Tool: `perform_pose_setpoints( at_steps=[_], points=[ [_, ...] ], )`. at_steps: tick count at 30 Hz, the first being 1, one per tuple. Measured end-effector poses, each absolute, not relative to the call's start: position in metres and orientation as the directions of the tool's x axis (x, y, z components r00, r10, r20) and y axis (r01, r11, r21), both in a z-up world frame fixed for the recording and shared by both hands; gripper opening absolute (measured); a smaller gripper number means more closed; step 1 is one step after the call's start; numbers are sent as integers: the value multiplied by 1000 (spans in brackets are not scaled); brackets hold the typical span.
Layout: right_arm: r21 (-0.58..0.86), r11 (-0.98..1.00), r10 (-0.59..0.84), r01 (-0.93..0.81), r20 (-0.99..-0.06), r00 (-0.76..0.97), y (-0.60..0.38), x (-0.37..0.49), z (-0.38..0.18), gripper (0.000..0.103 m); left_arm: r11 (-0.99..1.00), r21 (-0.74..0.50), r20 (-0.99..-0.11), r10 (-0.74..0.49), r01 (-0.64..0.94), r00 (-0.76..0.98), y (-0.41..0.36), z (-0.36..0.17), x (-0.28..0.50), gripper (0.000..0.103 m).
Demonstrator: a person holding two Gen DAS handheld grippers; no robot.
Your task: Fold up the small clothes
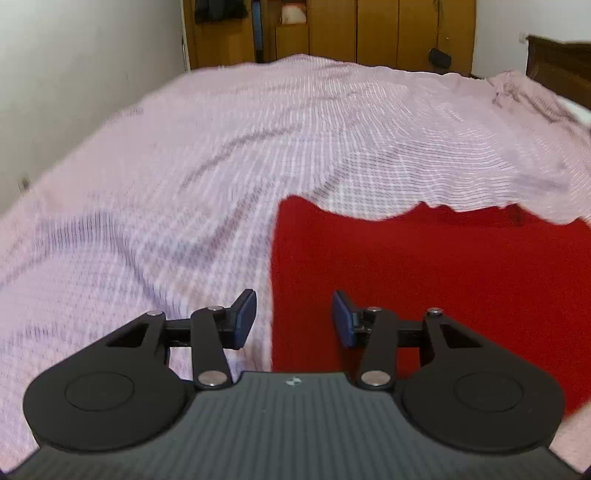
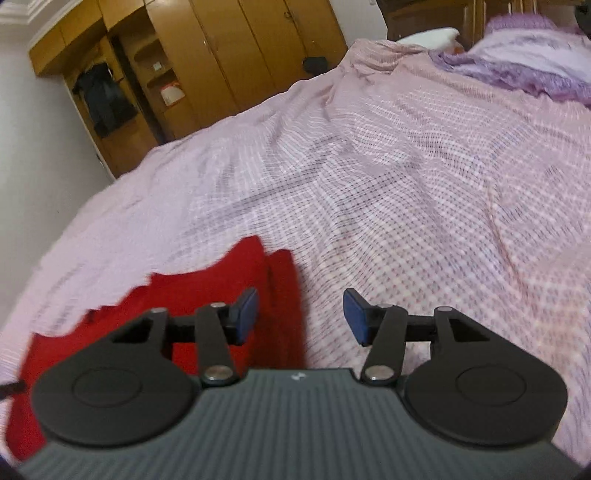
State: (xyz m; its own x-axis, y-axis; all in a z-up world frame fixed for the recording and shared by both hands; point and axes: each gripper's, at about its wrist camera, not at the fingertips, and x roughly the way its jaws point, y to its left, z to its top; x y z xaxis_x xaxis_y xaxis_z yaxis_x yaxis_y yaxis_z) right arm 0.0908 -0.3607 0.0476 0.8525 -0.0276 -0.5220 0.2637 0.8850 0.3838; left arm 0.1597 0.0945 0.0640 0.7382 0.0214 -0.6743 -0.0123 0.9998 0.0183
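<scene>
A red garment (image 1: pixel 424 280) lies flat on the pink checked bedspread (image 1: pixel 192 177). In the left wrist view its straight left edge runs down between the fingers of my left gripper (image 1: pixel 294 319), which hovers over that edge, open, with nothing between the blue pads (image 1: pixel 243 321). The right wrist view shows the same red garment (image 2: pixel 207 295) at lower left, with a folded double edge near its right side. My right gripper (image 2: pixel 301 317) hangs above that right edge, open and holding nothing.
The bedspread (image 2: pixel 406 192) is wrinkled and fills most of both views. A purple-trimmed pillow (image 2: pixel 535 62) lies at the head of the bed. Wooden wardrobes (image 1: pixel 369 29) stand beyond the far side. A white wall (image 1: pixel 74 74) borders the bed on the left.
</scene>
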Motion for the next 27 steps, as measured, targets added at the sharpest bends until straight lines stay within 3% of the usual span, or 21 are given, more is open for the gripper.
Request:
perform_pose_setpoints(
  at_steps=[2,8,12,19,27],
  points=[
    [426,868,-1,256,-514,858,-357,76,52,64,999,-38,-680,-9,-23,734,98,69,148,52],
    [492,832,56,257,-535,843,-346,45,57,67,998,-57,-698,-12,-38,716,90,75,115,56],
    [563,772,82,295,-548,832,-344,32,47,80,996,-75,-696,-15,-51,718,84,73,92,62],
    [663,666,103,342,-536,838,-340,30,24,83,995,-71,-703,-1,-69,711,83,72,75,64],
    [700,669,127,249,-437,890,-328,37,-3,90,992,-77,-720,17,-103,694,86,69,72,64]
  ],
)
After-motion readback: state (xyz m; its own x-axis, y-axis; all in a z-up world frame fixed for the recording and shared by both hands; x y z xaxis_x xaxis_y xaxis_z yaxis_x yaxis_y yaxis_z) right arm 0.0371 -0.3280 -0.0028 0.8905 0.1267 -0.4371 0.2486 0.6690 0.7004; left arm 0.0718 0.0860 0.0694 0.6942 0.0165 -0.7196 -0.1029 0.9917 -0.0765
